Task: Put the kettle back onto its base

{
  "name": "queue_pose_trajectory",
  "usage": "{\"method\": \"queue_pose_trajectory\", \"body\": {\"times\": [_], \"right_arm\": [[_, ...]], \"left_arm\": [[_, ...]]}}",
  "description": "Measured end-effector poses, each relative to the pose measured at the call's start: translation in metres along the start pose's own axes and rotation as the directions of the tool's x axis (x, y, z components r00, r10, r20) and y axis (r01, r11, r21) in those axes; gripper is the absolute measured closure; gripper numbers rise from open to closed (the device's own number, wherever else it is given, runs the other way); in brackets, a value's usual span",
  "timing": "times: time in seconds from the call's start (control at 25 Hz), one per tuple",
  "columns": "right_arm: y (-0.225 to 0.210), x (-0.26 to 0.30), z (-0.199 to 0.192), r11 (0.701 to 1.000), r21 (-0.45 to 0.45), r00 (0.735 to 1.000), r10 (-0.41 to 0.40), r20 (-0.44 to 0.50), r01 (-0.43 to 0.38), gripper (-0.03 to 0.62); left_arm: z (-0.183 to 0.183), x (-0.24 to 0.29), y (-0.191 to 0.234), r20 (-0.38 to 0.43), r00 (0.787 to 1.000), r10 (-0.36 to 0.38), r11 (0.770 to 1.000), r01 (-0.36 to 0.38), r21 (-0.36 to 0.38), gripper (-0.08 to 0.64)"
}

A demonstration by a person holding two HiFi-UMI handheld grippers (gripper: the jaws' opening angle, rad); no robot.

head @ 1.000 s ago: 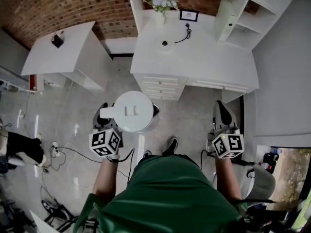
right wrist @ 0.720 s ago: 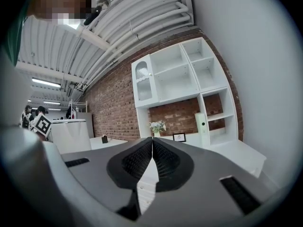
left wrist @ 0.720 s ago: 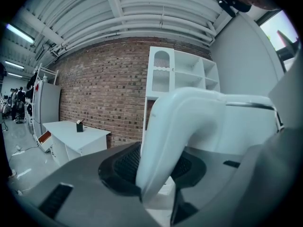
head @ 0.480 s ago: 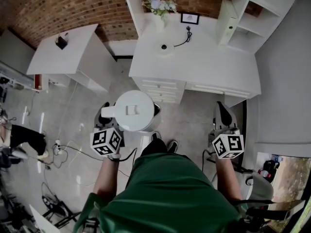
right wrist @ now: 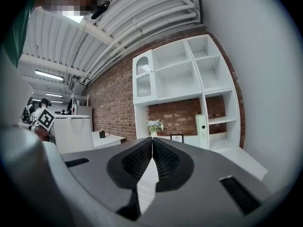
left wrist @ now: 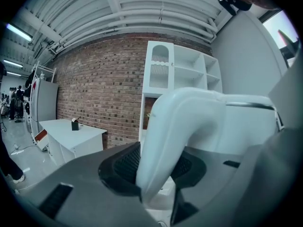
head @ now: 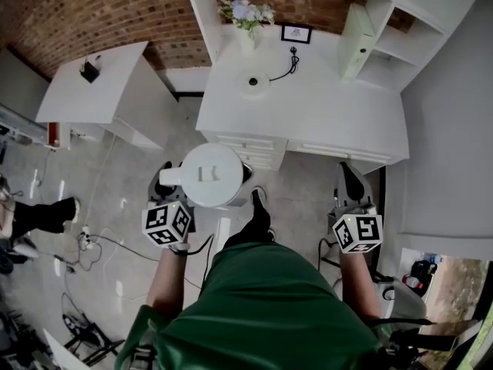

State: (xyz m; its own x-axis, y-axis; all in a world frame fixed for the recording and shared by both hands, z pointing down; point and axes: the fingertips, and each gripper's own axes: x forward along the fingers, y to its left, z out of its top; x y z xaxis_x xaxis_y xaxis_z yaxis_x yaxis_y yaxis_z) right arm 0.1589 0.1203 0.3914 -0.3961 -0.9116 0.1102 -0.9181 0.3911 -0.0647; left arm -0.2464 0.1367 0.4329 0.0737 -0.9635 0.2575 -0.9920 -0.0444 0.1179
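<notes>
White bench with drawers [head: 323, 106] ahead, brick wall [head: 92, 14] behind. Your left tool [left wrist: 158, 171] pinches curved handle [left wrist: 175, 136] of smooth white plastic kettle [head: 209, 176], held over floor [head: 131, 168], just short of bench front. Round white base [head: 253, 84] with black cord [head: 286, 64] sits on bench, ahead and slightly right of kettle. Your right tool [right wrist: 152, 162]: pressed together, empty.

White kettle [head: 209, 174] upright, well apart from base [head: 253, 83]
</notes>
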Motion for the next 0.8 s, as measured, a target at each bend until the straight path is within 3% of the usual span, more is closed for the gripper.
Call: {"method": "queue_pose_trajectory", "body": {"times": [0.32, 0.64, 0.8], "right_arm": [[-0.027, 0.051, -0.001, 1.0, 0.0, 1.0, -0.005, -0.025, 0.005, 0.569], [-0.049, 0.129, 0.006, 1.0, -0.005, 0.999, -0.006, -0.05, 0.006, 0.569], [-0.056, 0.167, 0.012, 1.0, -0.01, 0.998, -0.002, -0.071, 0.001, 0.569]], "left_arm": [[0.009, 0.061, -0.007, -0.007, 1.0, -0.022, 1.0, 0.022, 0.002, 0.404], [0.023, 0.136, 0.001, -0.013, 1.0, -0.012, 0.997, 0.013, 0.076, 0.405], [0.03, 0.174, 0.007, -0.018, 1.0, -0.02, 0.997, 0.022, 0.07, 0.403]]}}
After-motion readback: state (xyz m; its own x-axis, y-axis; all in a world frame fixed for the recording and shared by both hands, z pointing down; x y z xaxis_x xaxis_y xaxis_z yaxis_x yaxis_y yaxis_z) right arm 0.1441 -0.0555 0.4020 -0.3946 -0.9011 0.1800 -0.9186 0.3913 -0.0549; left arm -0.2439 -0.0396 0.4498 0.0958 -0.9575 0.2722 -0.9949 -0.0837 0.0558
